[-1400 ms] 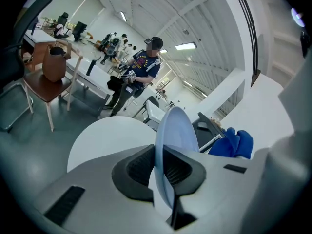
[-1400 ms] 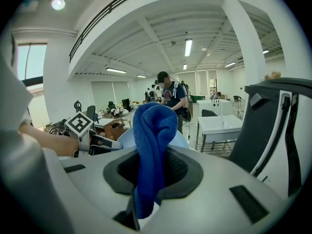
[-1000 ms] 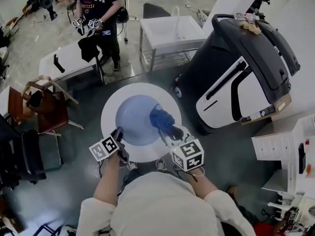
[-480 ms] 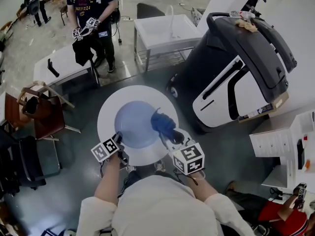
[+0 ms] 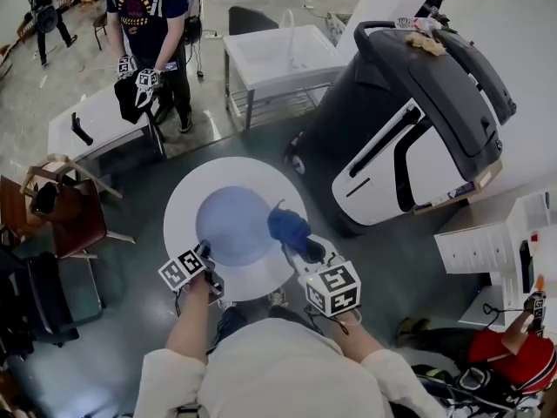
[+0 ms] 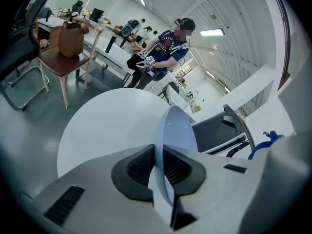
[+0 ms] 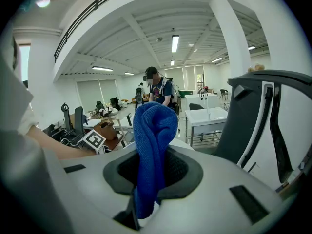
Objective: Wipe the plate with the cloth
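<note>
Gripping the pale blue plate [image 5: 233, 225] by its near-left edge, the left gripper [image 6: 161, 167] is seen with its jaws closed on the thin rim, which is pinched between the two dark pads. The plate is held over the round white table [image 5: 187, 194], with its hollow face turned up towards the head camera. Being round, it has no long axis, but in the left gripper view it is presented edge-on, running straight away from the jaws. The blue cloth [image 5: 287, 225] is clamped in the right gripper [image 7: 152, 172], whose jaws are pressed together on its lower part. The cloth is bunched into a thick roll, with its long axis lying along the gripper and its free end pointed away from the person. It is laid against the right side of the plate. One plate, one cloth and one table are counted, and two grippers are held by the person. Beyond the table one other person [image 5: 148, 16] is seen standing, and to the right one large black-and-white machine [image 5: 409, 120] is parked.
</note>
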{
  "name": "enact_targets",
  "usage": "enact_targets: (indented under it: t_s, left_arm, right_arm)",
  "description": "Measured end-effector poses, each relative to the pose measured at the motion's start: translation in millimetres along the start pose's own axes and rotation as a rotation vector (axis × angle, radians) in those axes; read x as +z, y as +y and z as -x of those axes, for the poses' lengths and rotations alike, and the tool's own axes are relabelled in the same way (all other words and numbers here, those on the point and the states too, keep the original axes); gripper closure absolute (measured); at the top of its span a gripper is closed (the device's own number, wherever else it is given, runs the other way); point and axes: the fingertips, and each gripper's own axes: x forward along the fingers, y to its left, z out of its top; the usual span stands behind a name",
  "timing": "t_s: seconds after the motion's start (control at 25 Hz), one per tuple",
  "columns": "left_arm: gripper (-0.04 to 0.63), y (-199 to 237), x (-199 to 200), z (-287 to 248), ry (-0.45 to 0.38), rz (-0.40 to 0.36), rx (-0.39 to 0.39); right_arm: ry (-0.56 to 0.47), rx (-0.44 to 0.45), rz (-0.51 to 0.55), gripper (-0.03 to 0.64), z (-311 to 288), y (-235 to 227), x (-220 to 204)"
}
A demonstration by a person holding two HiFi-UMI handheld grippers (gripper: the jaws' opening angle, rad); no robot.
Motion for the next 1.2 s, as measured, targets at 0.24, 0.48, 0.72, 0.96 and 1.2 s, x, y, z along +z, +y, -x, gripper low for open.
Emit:
enact_targets:
  t_s: [0.24,0.48,0.72,0.96,1.2]
  left_arm:
    - [0.551,7.5,-6.0,-9.1,0.017,0.024,0.016]
    - [0.551,16.9,-8.7,-15.7,0.026,0.054,0.021]
    - [0.551,26.1,-14.9,-21.4,0.05,0.074,0.045]
    - [0.551,35.0,-19.8,-27.0,0.079,0.07,0.087]
    - [0.552,40.9,-25.5,-34.3,0.132,0.053,0.132]
  right_arm:
    - [0.009,-0.011,-0.017,0.528,0.6,-5.7,-4.5]
    - [0.022,-0.019,-0.026,0.528,-0.8,-5.9,-9.8]
    - [0.028,-0.022,-0.029,0.528,-1.5,-6.7,-13.1]
    - [0.039,-0.025,-0.033,0.528,-2.4,-6.6,-16.1]
    - [0.05,-0.03,-0.04,0.528,-3.1,-7.2,-20.8]
